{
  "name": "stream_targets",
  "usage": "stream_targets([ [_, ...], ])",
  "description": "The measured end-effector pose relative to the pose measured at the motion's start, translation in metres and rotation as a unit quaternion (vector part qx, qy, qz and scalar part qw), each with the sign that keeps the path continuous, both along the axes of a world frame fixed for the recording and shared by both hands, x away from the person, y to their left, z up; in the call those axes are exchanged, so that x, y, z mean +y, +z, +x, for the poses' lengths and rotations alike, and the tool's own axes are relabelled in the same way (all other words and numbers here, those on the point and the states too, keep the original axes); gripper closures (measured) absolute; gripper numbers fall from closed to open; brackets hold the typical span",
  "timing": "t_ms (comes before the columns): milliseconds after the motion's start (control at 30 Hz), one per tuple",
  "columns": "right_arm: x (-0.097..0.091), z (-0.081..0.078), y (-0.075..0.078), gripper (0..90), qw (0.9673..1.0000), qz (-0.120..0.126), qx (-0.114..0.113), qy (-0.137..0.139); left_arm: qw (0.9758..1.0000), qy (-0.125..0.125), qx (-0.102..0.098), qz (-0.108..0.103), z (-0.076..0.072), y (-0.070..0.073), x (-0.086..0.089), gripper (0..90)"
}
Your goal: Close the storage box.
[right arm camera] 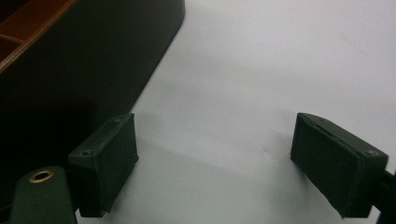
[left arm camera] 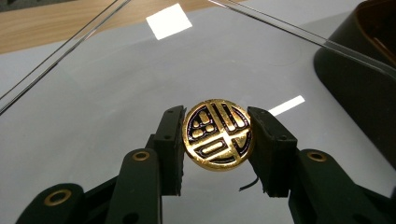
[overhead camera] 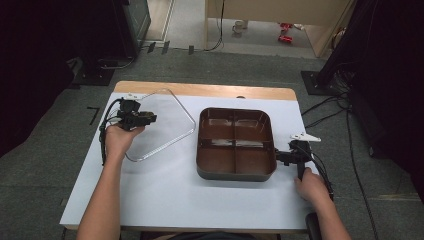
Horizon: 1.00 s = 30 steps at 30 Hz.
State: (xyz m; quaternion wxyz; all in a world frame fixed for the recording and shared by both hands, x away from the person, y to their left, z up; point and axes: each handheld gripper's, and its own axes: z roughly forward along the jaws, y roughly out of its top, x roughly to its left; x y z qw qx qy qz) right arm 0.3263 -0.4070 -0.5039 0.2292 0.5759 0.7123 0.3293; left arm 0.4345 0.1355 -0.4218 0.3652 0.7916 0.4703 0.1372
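Holding on tight, the left gripper (left arm camera: pixel 218 140) has its two black fingers (left arm camera: pixel 170 140) squeezed on a round gold knob (left arm camera: pixel 218 134), one finger on each side of it. The knob has dark lines and shapes on its face. It sits on a clear lid (left arm camera: pixel 116 84), and the lid spreads out past the fingertips and to both sides of them. In the high view the lid (overhead camera: pixel 167 117) looks tipped, with its near edge low by the white table (overhead camera: pixel 165 195) and the left gripper (overhead camera: pixel 145 118) up over its left part. A person's hand (overhead camera: pixel 118 137) holds that gripper.

The brown box (overhead camera: pixel 235 142) sits well away from the left fingers, off to their right. It has four spaces inside.

The right gripper (right arm camera: pixel 215 158) has its fingers (right arm camera: pixel 109 161) wide apart with nothing between them, just bare table. The dark side of the box (right arm camera: pixel 93 60) is right beside the left one of these two fingers; I cannot tell if they touch. In the high view this gripper (overhead camera: pixel 281 156) is at the box's right edge, near the front corner.
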Motion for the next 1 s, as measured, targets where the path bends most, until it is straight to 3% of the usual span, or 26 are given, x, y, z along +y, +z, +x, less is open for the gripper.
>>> stream_targets([
  [567,0.0,0.0,0.0,14.3,1.0,0.0,0.0,0.0,0.9983,-0.049,-0.023,-0.021,-0.017,0.029,-0.026,59.6],
  [1000,0.0,0.0,0.0,14.3,1.0,0.0,0.0,0.0,0.994,-0.102,-0.032,-0.023,-0.028,0.039,-0.066,59.5],
])
